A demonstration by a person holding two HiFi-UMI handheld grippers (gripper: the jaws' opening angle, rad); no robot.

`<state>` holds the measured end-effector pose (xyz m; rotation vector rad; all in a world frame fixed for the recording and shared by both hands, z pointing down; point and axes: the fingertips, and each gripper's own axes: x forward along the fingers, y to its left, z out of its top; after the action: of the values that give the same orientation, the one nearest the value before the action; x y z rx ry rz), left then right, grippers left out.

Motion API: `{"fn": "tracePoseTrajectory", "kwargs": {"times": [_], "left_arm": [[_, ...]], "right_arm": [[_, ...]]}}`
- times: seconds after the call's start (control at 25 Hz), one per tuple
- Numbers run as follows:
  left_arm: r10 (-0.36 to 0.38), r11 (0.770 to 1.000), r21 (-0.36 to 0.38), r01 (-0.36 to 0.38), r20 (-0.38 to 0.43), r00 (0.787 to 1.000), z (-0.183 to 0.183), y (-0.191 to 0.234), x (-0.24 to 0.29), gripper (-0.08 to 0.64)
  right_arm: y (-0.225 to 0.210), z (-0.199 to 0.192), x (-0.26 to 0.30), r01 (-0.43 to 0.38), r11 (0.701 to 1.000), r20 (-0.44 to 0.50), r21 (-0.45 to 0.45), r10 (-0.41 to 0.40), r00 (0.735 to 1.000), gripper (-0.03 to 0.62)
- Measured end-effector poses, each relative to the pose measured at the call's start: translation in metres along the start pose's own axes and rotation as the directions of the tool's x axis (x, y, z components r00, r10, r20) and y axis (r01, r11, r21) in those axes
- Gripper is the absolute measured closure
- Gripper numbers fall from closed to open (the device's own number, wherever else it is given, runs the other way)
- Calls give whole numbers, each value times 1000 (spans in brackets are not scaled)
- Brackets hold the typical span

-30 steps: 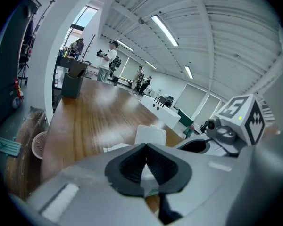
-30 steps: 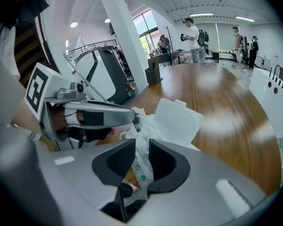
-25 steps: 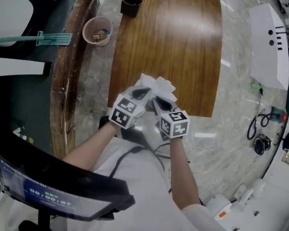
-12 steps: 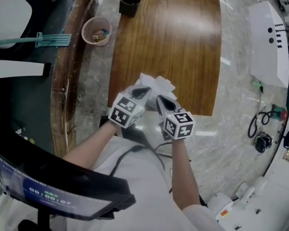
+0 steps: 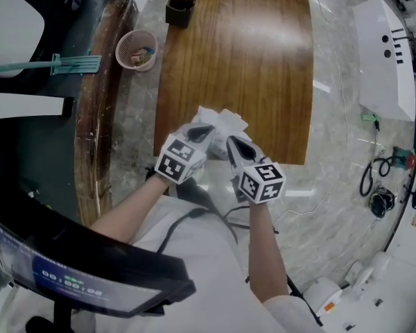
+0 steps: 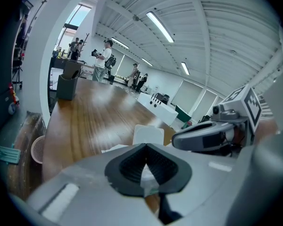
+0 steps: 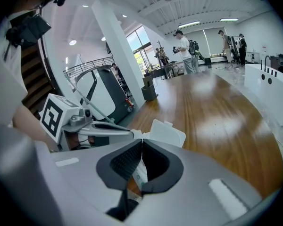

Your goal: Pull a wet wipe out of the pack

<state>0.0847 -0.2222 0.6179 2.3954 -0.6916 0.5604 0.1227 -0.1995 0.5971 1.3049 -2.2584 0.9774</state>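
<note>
The white wet wipe pack (image 5: 220, 125) lies near the wooden table's (image 5: 249, 61) front edge, and its flip lid (image 7: 168, 133) stands open. My left gripper (image 5: 206, 132) comes in from the left and is shut on the pack's near edge; white wrapper with green print (image 6: 150, 182) shows behind its closed pads. My right gripper (image 5: 230, 141) is beside it on the right, shut, with a small white bit of wet wipe (image 7: 136, 134) pinched at its tips just above the pack. In each gripper view the other gripper sits close alongside. The pack's opening is hidden by the jaws.
A pink mesh basket (image 5: 137, 49) stands on the marble floor left of the table. A dark holder (image 5: 179, 11) sits at the table's far left corner. A white machine (image 5: 385, 61) stands to the right, cables (image 5: 374, 186) lie on the floor, and people stand far behind (image 6: 103, 59).
My right gripper has drawn back a little toward the lower right and risen slightly from the pack. The left gripper and the pack have stayed put.
</note>
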Motion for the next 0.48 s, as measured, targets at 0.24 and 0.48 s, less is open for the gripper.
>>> {"fn": "tracePoseTrajectory", "kwargs": {"times": [0.24, 0.48], "left_arm": [[-5, 1000, 19, 5, -10, 1000, -2, -3, 1, 555], [5, 1000, 28, -4, -16, 1000, -2, -4, 1, 556]], "right_arm": [[2, 9, -11, 3, 1000, 45, 2, -3, 999, 580], [6, 16, -23, 5, 1000, 90, -11, -4, 996, 580]]}}
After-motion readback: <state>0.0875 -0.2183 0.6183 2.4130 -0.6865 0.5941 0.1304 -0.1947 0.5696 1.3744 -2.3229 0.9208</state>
